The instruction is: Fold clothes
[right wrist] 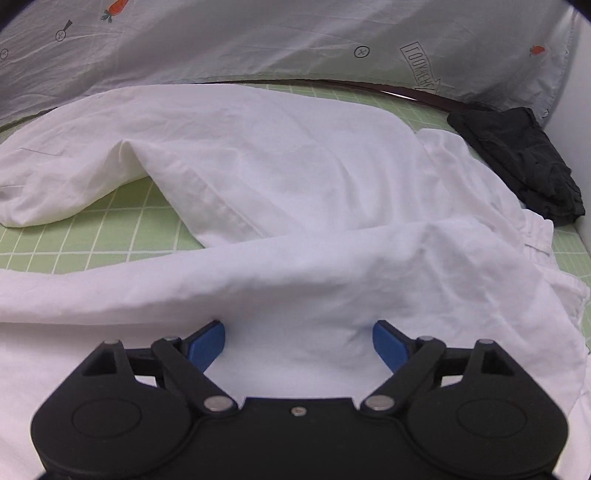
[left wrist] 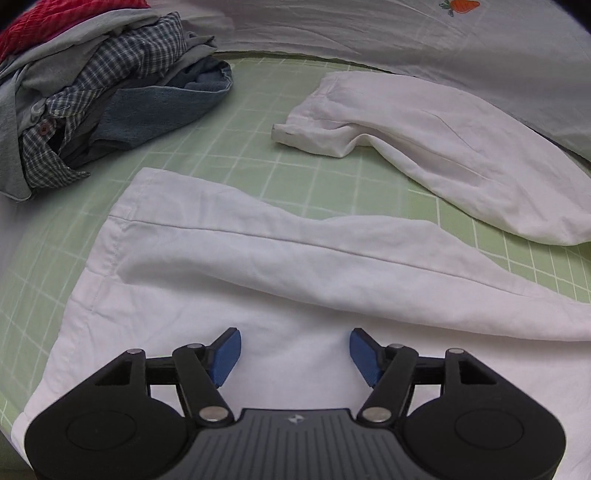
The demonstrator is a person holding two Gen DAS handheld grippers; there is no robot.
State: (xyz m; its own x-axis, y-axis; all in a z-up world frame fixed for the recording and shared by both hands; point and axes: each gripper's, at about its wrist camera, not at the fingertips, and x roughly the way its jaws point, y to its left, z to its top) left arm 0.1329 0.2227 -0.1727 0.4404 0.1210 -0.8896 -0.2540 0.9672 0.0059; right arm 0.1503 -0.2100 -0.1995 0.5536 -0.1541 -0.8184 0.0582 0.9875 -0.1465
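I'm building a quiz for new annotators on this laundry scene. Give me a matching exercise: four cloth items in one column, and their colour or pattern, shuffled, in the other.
Items:
1. Spread-out cotton trousers
2. Crumpled garment by the right wall
3. Collared button shirt in the pile
4. Quilted fabric topping the pile

Descriptions:
A. Red
B. Plain white
C. Blue-and-white check
D. Black

Pairs: 1-B, 2-D, 3-C, 4-A
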